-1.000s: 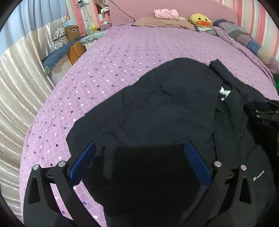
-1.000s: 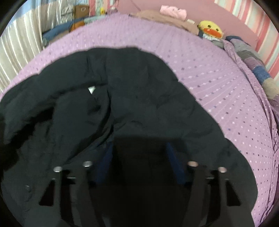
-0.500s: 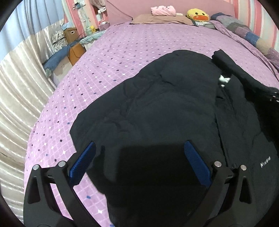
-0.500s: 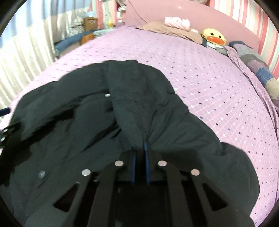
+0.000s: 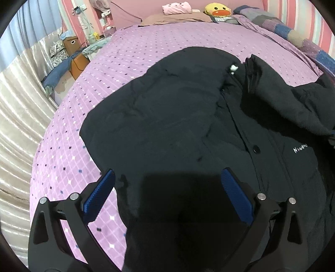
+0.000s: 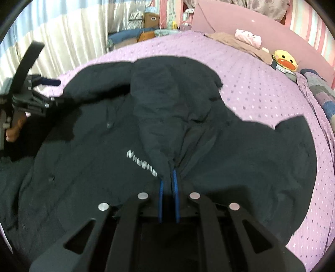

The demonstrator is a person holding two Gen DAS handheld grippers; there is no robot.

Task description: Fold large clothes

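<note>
- Now the right gripper (image 6: 168, 177) has its blue pads nearly together, pinching a fold of the jacket (image 6: 129, 167); a second ago those pads stood wide apart and half buried in the cloth.
- Since then the pinched fold has been drawn up into a ridge running from the pads toward the collar, and the white chest lettering (image 6: 142, 160) has come into the right wrist view.
- The left gripper (image 5: 167, 188) is as wide open as before, holding nothing, its pads (image 5: 100, 195) straddling the near hem; more purple shows under its left finger than a second ago.
- The jacket lies spread on the bed (image 5: 146, 46), front up, with a button (image 5: 255, 149) on the placket.
- Bare bedspread runs wide beyond the collar up to the pillows and the duck toy (image 5: 217, 9); a narrower strip lies along the jacket's left edge before the bed drops off toward the curtain (image 5: 18, 117).
- On the right side, one dark sleeve end (image 6: 293, 134) lies out on the purple with open bedspread past it.
- The right wrist view is blurred, so the lettering cannot be read there.
- The jacket's near hem is hidden under both gripper bodies, and its right part is cut off at the edge of the left wrist view.
</note>
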